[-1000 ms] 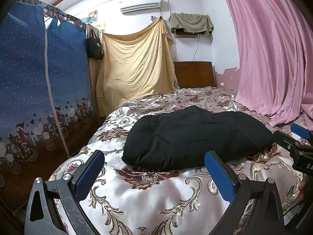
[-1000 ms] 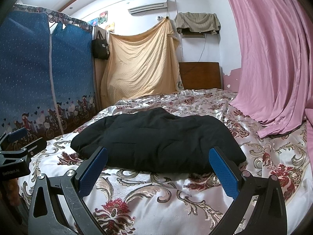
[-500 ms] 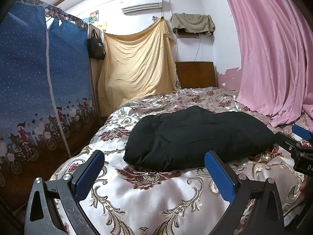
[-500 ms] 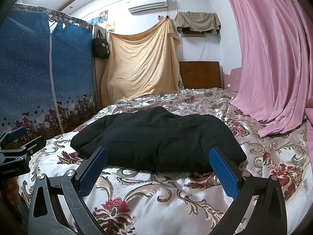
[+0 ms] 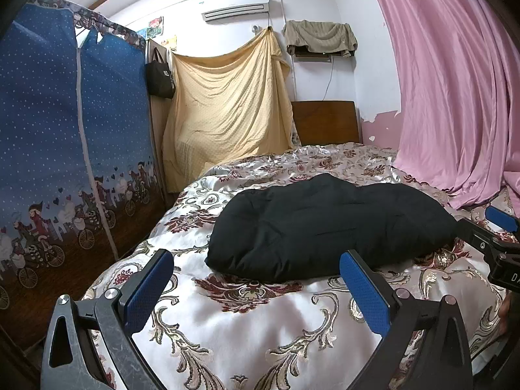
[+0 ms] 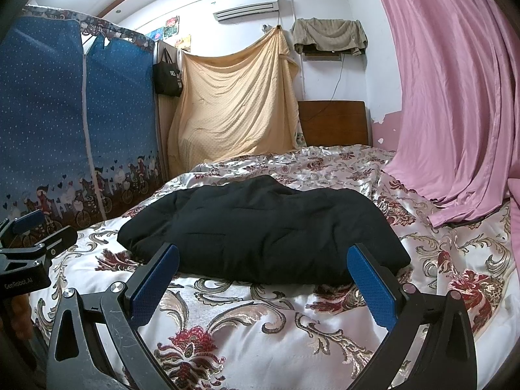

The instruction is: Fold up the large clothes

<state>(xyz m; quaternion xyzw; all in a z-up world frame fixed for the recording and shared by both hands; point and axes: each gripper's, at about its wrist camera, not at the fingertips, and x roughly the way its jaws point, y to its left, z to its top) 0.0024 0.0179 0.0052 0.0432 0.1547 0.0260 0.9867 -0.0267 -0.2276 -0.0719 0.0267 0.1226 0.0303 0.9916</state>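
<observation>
A black padded garment (image 5: 325, 227), folded into a thick bundle, lies across the middle of the bed on a satin bedspread (image 5: 260, 325) printed with dark red flowers and gold scrolls. The left gripper (image 5: 256, 287) hangs above the near end of the bed with its blue pads (image 5: 148, 287) spread wide and nothing between them; the bundle lies just beyond its tips. The right gripper (image 6: 263, 284) is likewise released, jaws wide apart and empty, its tips close to the garment's near edge. Each gripper shows at the margin of the other's view. Left of the bed stands a blue fabric wardrobe (image 6: 65, 113); a yellow sheet (image 6: 234, 107) hangs at the far wall beside a wooden headboard (image 6: 334, 123); a pink curtain (image 6: 455, 97) falls on the right, its hem touching the bedspread
</observation>
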